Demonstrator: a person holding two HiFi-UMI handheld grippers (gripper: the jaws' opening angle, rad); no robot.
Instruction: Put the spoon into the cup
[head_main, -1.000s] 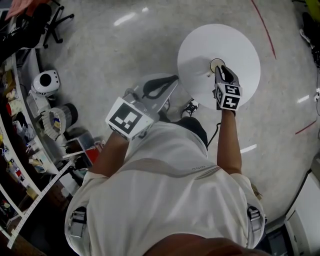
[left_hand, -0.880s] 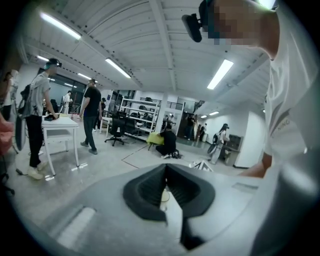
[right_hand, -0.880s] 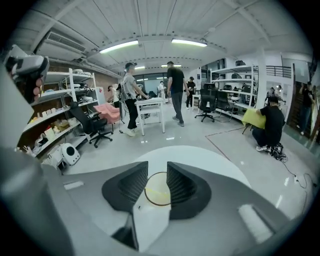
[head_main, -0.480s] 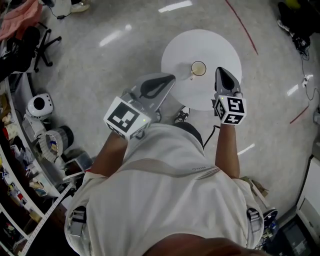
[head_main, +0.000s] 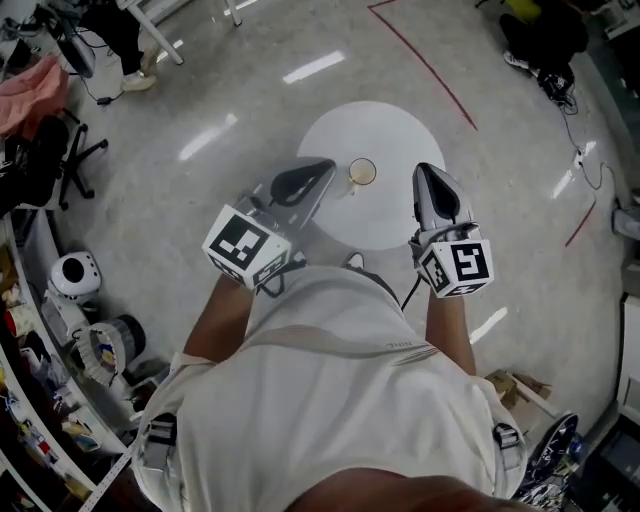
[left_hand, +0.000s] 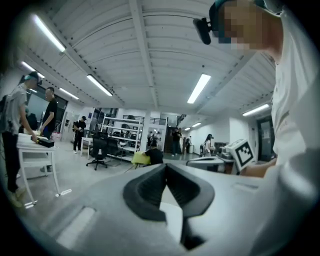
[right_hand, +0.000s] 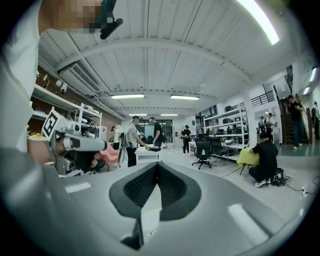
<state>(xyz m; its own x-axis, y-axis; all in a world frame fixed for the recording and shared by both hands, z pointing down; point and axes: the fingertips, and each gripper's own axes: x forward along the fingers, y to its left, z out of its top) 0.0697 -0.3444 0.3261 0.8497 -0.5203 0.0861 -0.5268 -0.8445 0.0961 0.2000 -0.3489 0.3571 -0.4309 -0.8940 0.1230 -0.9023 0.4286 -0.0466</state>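
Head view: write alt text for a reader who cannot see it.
Seen from above, a person in a white shirt holds the left gripper and right gripper, both shut and empty, near a round white table bearing a cup.

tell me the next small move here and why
Probably lower the right gripper toward the cup to check it. Both it and the left gripper are shut on nothing, and I see no loose spoon on the round table. Whether one sits in the cup is too small to tell.
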